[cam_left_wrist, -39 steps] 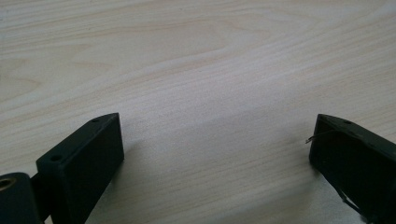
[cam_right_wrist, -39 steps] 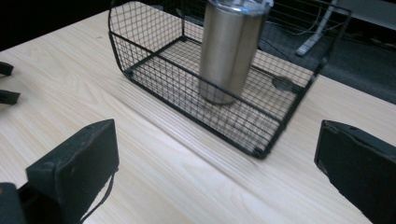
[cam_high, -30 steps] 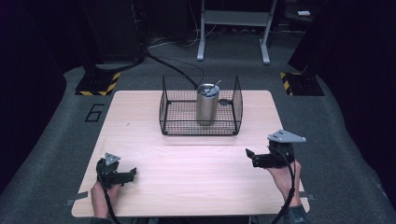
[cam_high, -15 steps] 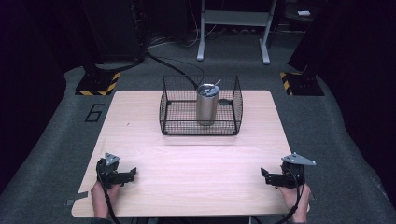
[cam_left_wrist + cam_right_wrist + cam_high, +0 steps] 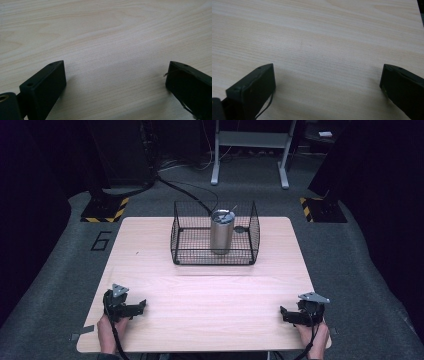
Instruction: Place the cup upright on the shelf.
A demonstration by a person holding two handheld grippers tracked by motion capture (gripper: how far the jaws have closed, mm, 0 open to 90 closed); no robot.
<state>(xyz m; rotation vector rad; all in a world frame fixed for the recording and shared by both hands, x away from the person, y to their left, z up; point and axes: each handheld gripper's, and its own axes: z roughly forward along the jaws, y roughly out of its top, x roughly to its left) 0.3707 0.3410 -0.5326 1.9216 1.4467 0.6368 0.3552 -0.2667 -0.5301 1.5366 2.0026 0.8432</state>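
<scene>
Both grippers, left (image 5: 141, 304) and right (image 5: 283, 312), jaws wide and empty over bare table (image 5: 105, 37); high view alone with tumbler (image 5: 222, 231) in wire basket (image 5: 215, 257).

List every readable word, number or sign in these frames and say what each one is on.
"6": a dark numeral on the grey floor left of the wooden table.
Yellow-and-black hazard stripes, no words: on the floor plates behind the table's two far corners.
No readable text on the steel tumbler or wire basket.
</scene>
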